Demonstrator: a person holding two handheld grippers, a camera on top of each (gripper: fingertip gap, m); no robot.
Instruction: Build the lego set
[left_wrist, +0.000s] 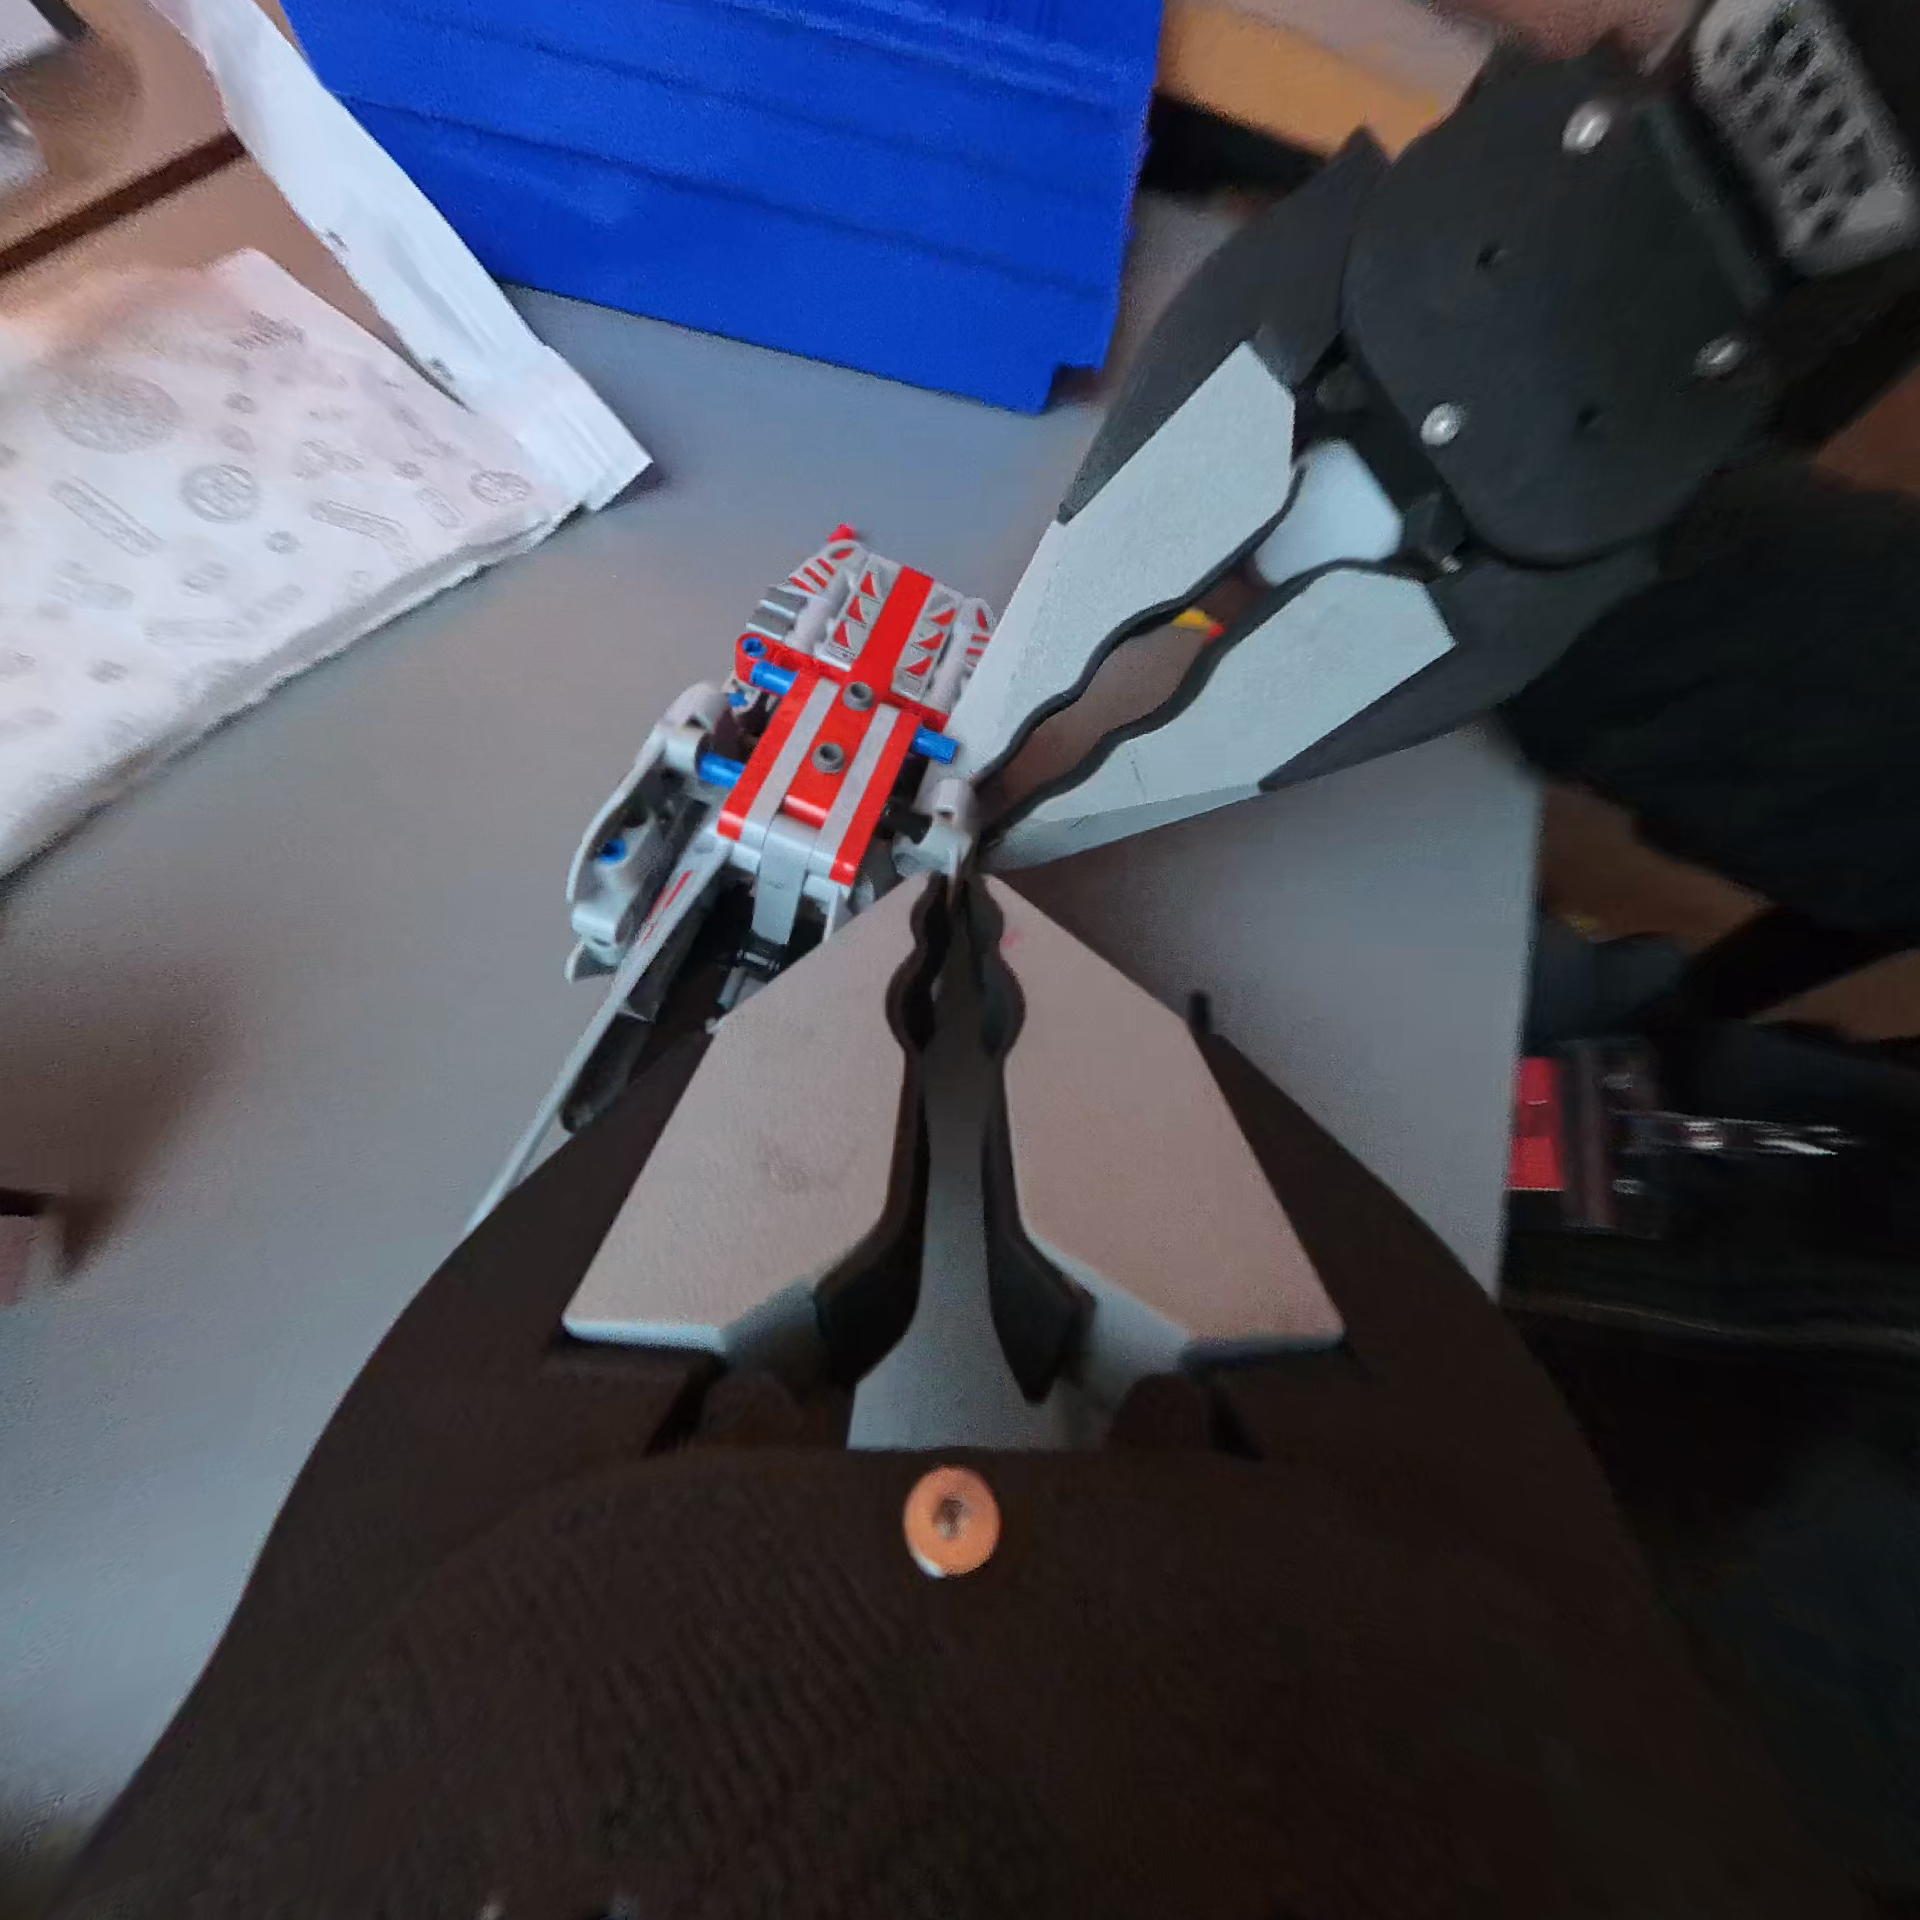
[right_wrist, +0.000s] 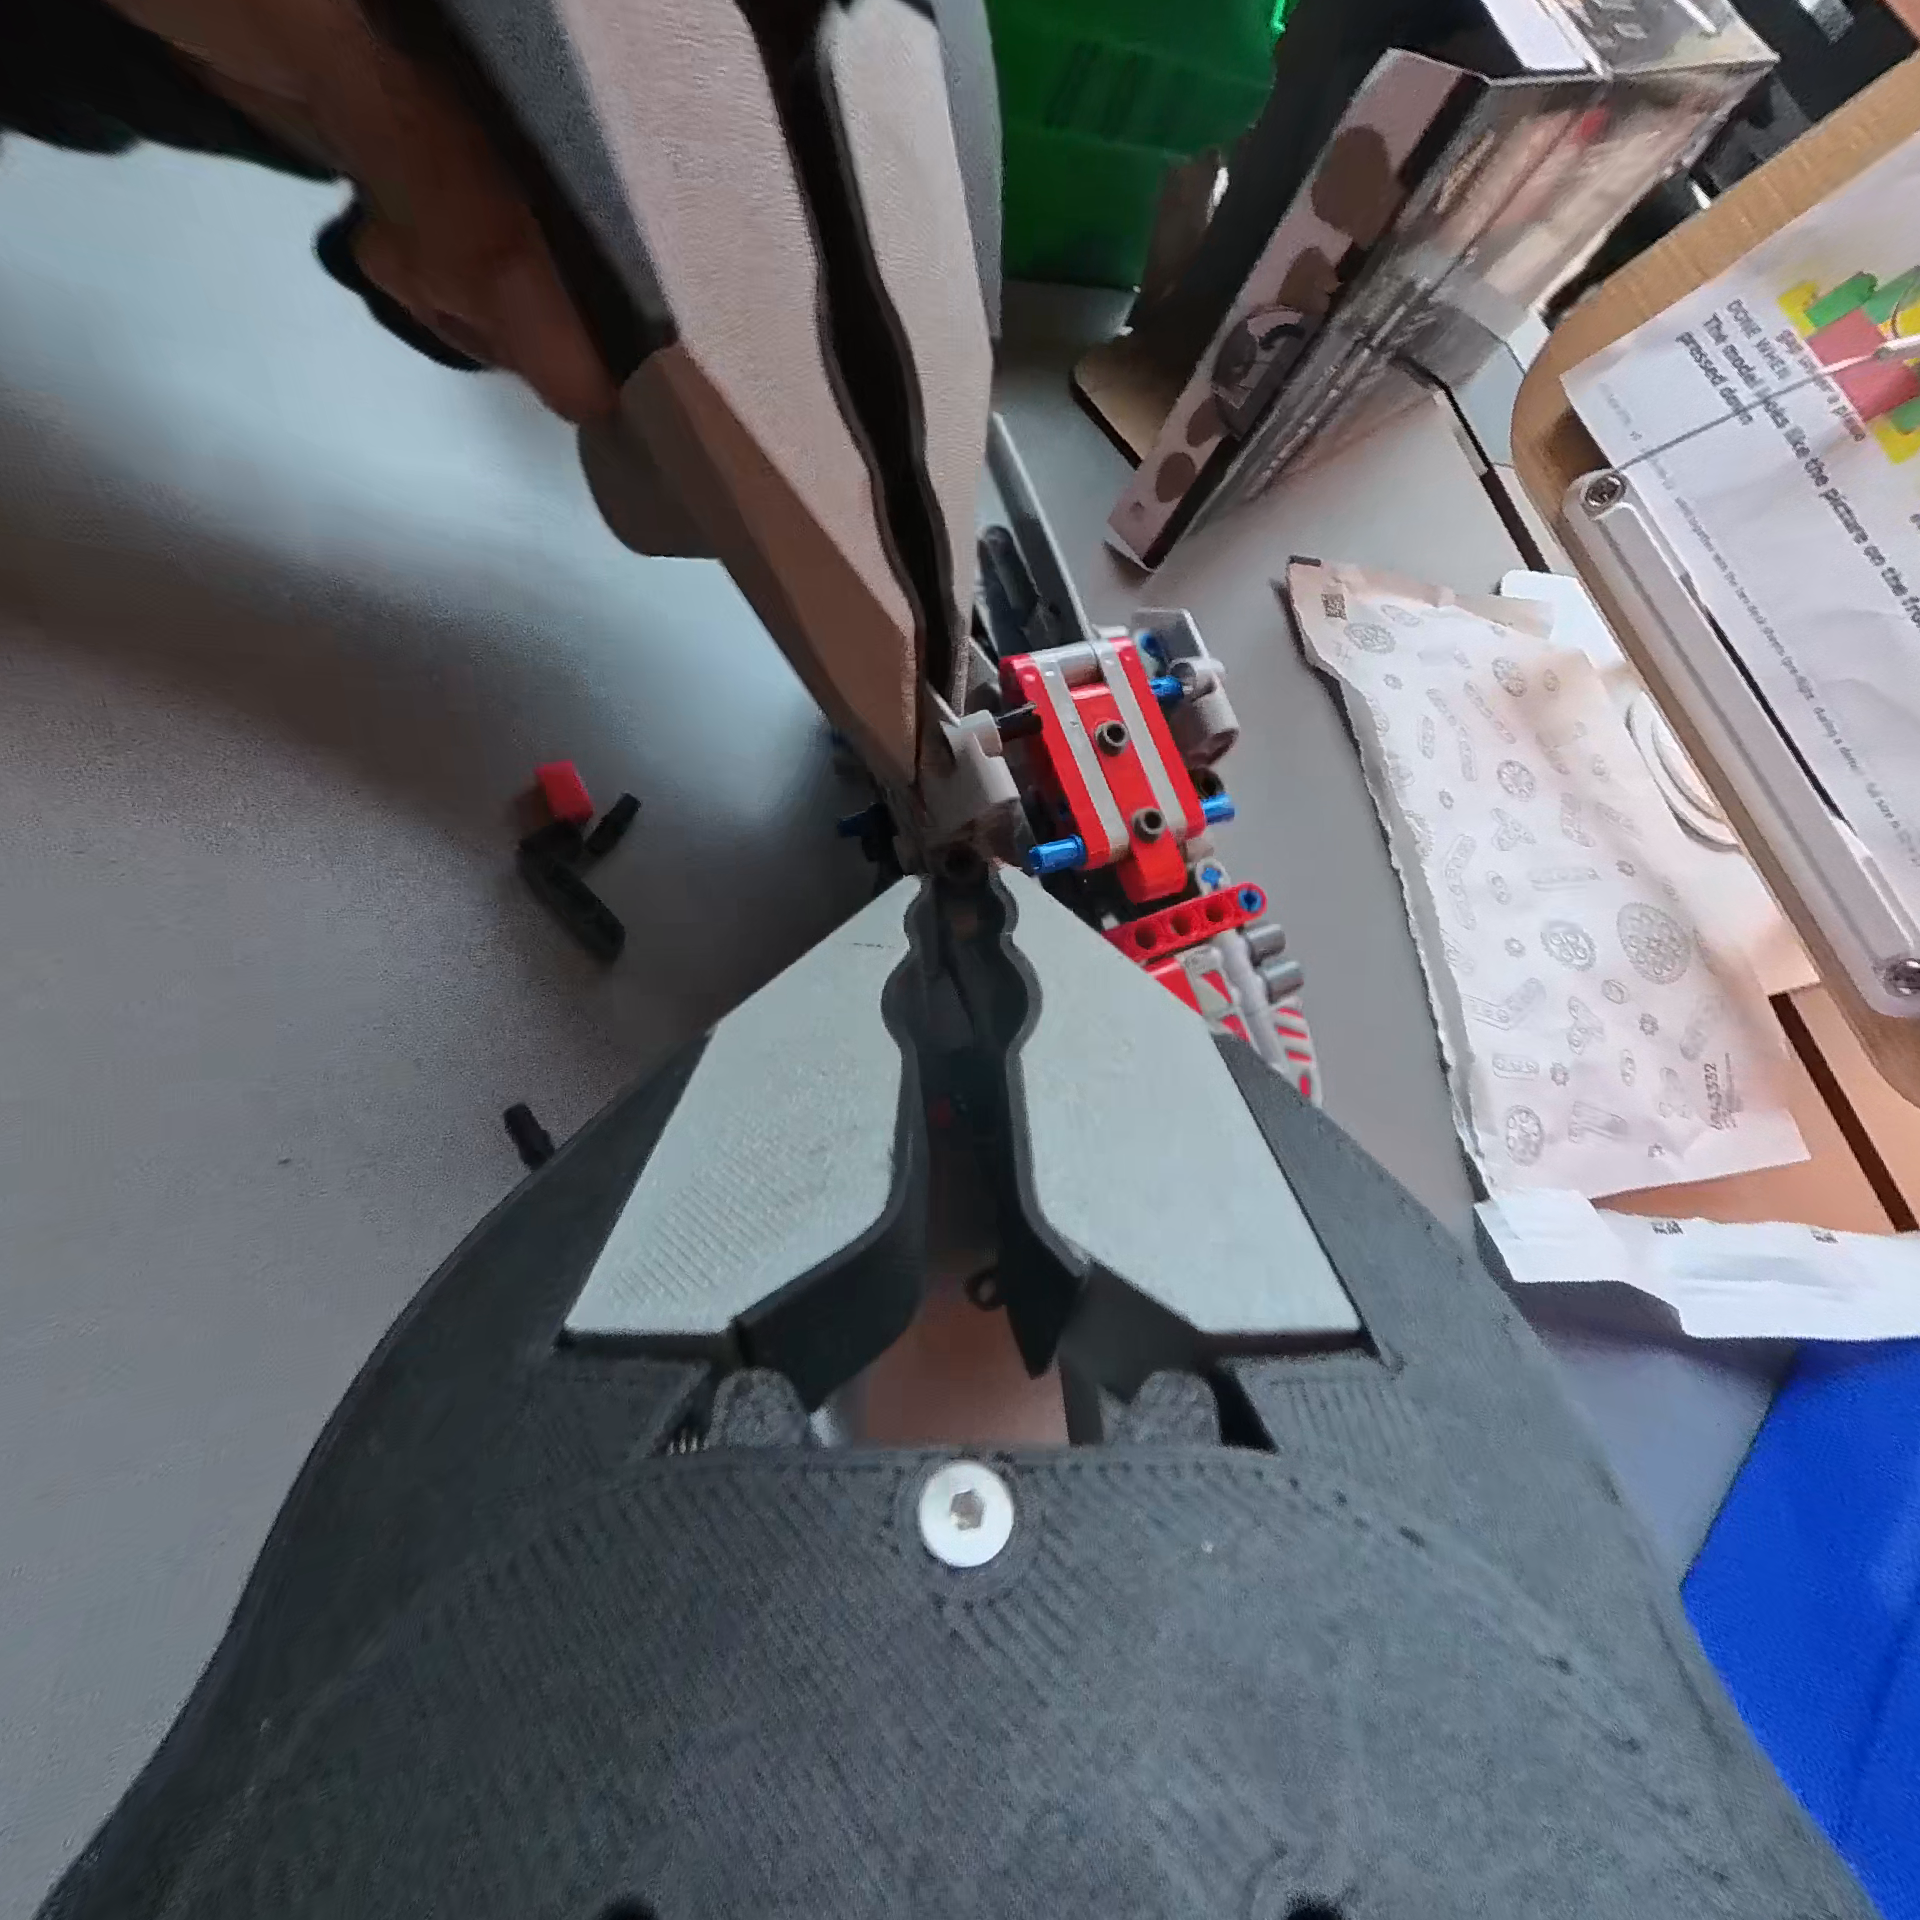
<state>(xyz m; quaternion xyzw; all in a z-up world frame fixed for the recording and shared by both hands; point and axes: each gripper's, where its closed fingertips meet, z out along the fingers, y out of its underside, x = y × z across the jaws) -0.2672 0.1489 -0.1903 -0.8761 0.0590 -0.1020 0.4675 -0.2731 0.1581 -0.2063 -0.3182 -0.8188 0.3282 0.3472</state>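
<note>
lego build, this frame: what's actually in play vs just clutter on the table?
In play:
- red and grey lego model
- left gripper and right gripper, both shut, tips at its light grey connector
- loose black and red pieces

Lying about:
- blue bin
- printed paper bags
- dark box
- instruction sheet

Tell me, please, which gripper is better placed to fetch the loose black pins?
Probably the right: the small black plastic pins lie on the grey table beside the right gripper, while the left gripper seems to steady the red-and-grey Lego model.
</note>
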